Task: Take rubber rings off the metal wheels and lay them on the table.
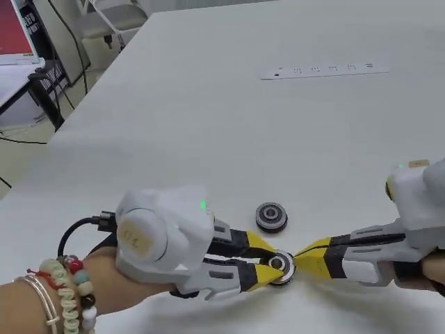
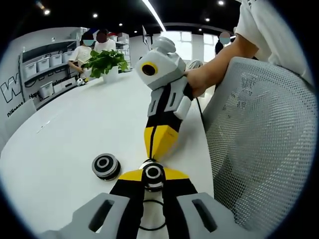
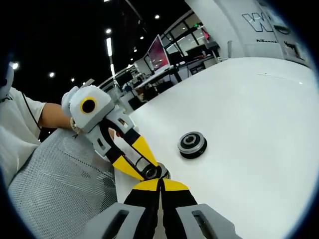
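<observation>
Metal wheel (image 1: 281, 264) clamped by left gripper (image 1: 272, 262); closed right gripper (image 1: 299, 257) touching it.

Yellow-black left tongs (image 2: 153, 174), white table (image 2: 60, 149).

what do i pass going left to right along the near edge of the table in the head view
bead bracelets → left gripper → metal wheel clamped in its jaws → right gripper; the loose wheel lies just behind the clamped one, so it is left out
</observation>
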`<control>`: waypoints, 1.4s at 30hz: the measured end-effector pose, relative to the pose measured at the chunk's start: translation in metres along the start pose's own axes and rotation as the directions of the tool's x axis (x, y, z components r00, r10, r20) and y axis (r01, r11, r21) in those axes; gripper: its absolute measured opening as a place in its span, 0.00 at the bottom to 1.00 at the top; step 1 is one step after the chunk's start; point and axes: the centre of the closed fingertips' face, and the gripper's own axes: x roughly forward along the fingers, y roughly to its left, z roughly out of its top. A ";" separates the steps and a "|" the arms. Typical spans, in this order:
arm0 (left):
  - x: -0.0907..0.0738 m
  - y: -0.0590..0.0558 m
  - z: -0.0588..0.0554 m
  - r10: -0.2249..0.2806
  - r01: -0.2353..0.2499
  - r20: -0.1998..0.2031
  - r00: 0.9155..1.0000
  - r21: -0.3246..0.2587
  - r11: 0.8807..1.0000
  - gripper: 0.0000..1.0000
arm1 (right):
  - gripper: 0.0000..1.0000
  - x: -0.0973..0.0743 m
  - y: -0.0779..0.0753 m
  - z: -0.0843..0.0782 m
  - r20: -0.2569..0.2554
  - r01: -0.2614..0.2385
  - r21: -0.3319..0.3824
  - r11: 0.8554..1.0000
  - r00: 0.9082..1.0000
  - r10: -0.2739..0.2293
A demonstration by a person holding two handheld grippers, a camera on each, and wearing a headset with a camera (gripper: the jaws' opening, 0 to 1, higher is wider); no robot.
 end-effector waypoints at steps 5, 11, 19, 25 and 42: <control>0.000 0.000 0.000 -0.001 0.001 0.004 1.000 0.003 1.000 0.07 | 0.00 0.000 0.005 0.000 -0.004 -0.005 0.001 1.000 1.000 0.005; 0.001 -0.001 0.001 -0.003 0.003 0.007 1.000 0.006 1.000 0.07 | 0.00 0.002 0.016 0.003 0.001 -0.035 -0.007 0.999 0.999 0.035; 0.002 -0.001 0.002 0.001 -0.001 0.008 1.000 0.003 1.000 0.07 | 0.00 0.007 0.015 0.004 -0.021 -0.019 -0.097 0.995 1.000 0.017; 0.002 -0.001 0.003 0.003 -0.003 0.011 1.000 -0.010 1.000 0.07 | 0.00 0.008 0.015 0.004 -0.003 -0.033 -0.053 0.998 0.999 0.033; -0.011 -0.007 0.010 -0.069 0.069 0.005 0.998 -0.036 0.997 0.21 | 0.00 0.007 0.011 0.006 -0.010 -0.018 -0.064 0.998 1.000 0.018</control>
